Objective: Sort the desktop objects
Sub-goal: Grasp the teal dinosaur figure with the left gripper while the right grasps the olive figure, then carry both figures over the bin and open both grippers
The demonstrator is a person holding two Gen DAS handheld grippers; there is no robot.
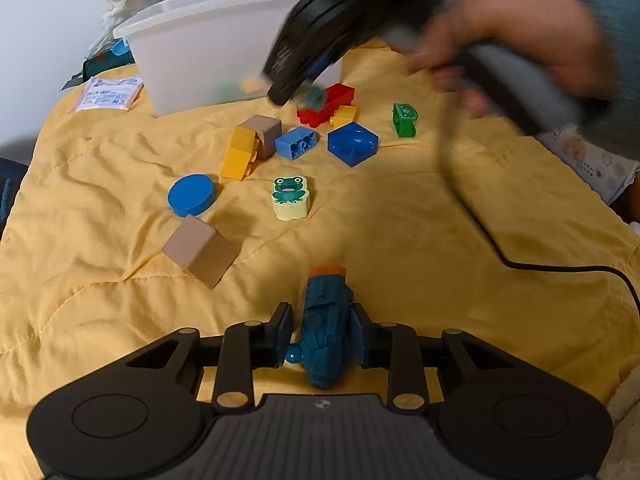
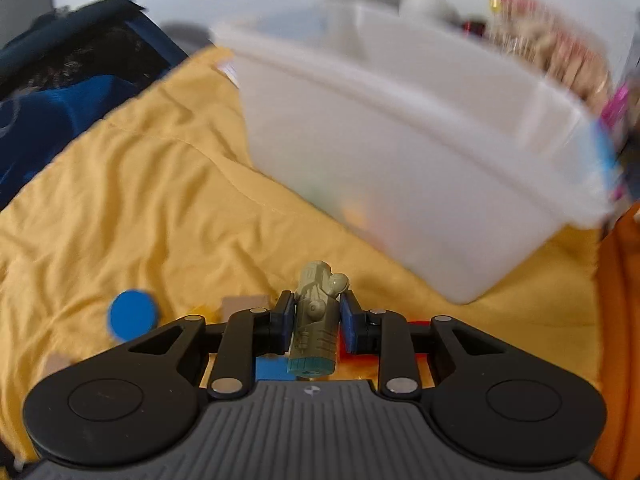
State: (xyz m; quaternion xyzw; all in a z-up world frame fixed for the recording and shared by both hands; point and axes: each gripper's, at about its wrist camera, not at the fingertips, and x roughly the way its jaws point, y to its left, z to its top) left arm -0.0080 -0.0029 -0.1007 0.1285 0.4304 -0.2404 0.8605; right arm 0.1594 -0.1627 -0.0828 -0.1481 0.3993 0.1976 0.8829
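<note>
A teal toy blaster (image 1: 326,332) with an orange muzzle sits clamped between the pads of the left gripper (image 1: 320,336), near the front edge of the yellow quilt (image 1: 400,240), its muzzle pointing toward the far side. The right gripper (image 2: 316,322) is closed on an olive-green toy blaster (image 2: 316,320), carried above the quilt just in front of the white plastic bin (image 2: 400,160); seen from the left wrist camera this gripper (image 1: 288,92) is a dark blur in front of the bin's (image 1: 208,48) near wall, held by the person's right hand (image 1: 512,40), with a black cable (image 1: 520,256) trailing down to the quilt's right edge.

The loose pieces lie spread over the middle of the quilt. A tan wooden cube (image 1: 202,250) rests toward the left, with a blue disc (image 1: 191,195) just beyond it and a frog block (image 1: 291,198) nearer the centre. Farther back stand a yellow brick stack (image 1: 240,154) touching a second tan cube (image 1: 264,134), a blue brick (image 1: 297,142), a blue curved block (image 1: 353,143), a small yellow brick (image 1: 344,116), red bricks (image 1: 332,104) and a green piece (image 1: 405,120). The bin stands at the far edge, and a white packet (image 1: 108,94) lies at the far left corner beside it.
</note>
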